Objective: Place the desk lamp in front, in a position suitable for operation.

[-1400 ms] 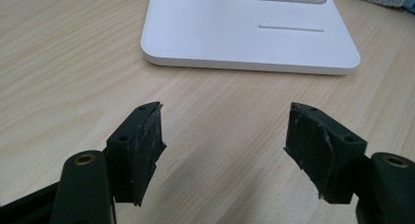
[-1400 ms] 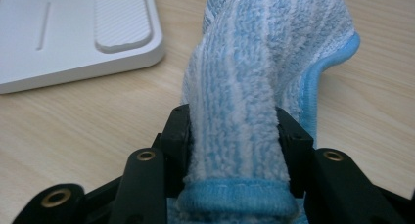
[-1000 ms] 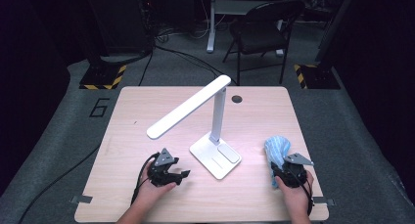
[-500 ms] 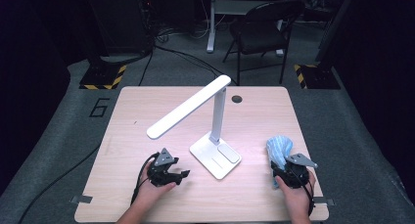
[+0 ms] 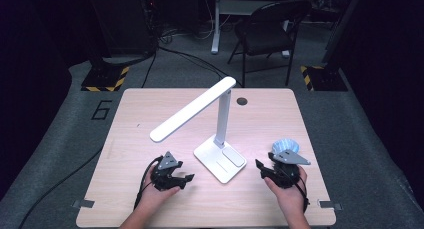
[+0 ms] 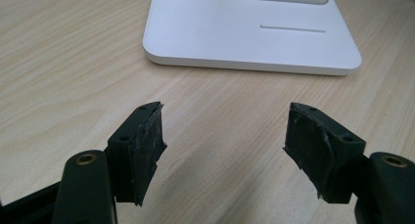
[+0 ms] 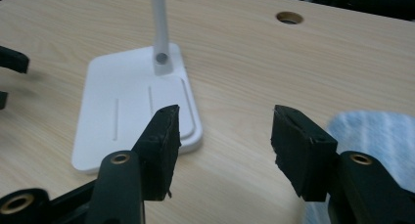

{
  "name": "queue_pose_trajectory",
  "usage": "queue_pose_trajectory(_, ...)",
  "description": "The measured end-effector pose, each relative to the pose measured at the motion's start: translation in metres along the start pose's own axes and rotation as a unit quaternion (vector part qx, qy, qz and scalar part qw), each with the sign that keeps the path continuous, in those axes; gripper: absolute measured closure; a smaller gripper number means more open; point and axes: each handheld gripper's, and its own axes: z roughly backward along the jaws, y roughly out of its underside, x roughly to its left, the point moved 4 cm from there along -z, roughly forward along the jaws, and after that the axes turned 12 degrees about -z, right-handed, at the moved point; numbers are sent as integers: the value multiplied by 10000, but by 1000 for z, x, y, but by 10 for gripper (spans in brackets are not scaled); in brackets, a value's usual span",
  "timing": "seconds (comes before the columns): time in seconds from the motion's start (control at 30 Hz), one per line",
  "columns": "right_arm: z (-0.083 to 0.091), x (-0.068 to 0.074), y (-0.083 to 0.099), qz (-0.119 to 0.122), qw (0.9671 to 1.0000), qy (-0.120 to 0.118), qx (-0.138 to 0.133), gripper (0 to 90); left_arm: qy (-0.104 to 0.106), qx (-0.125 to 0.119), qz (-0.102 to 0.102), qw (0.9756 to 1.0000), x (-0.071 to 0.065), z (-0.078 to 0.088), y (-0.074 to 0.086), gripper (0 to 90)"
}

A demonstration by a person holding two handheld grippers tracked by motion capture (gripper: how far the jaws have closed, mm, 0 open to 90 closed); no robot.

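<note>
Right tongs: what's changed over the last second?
The right tongs have swung left off the blue cloth toward the lamp base; their jaws have just been opening, then closing slightly, with nothing between them, and the cloth lies free. The left tongs, lamp and cloth stayed put.

both tools point(image 5: 189, 178) point(image 5: 259, 165) low, jaws apart, nothing between them.

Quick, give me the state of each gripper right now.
Left gripper: open, nothing between the jaws, aimed at the lamp base.
Right gripper: open, holding nothing, jaws have just been opening; blue cloth beside it.
</note>
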Motion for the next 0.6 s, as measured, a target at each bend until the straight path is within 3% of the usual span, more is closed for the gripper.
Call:
queue_pose_trajectory(0.07, -9, 7, -5, 113, 9999, -70, -24, 448, -3, -27, 25, 10000, 1, 0, 0, 304)
queue_pose_trajectory(0.2, -26, 13, -7, 93, 9998, -158, -5, 445, -48, -30, 74, 10000, 1, -2, 1, 303)
queue_pose_trajectory(0.3, -46, 16, -1, 167, 9995, -271, 55, 445, -63, -49, 25, 10000, 2, 1, 1, 303)
queue_pose_trajectory(0.47, -58, 20, 12, 333, 9986, -341, 227, 445, -102, -105, 90, 9999, 2, 2, 2, 303)
queue_pose_trajectory(0.6, -63, 18, 18, 331, 9982, -372, 331, 449, -32, -109, 91, 9999, 2, 5, 2, 304)
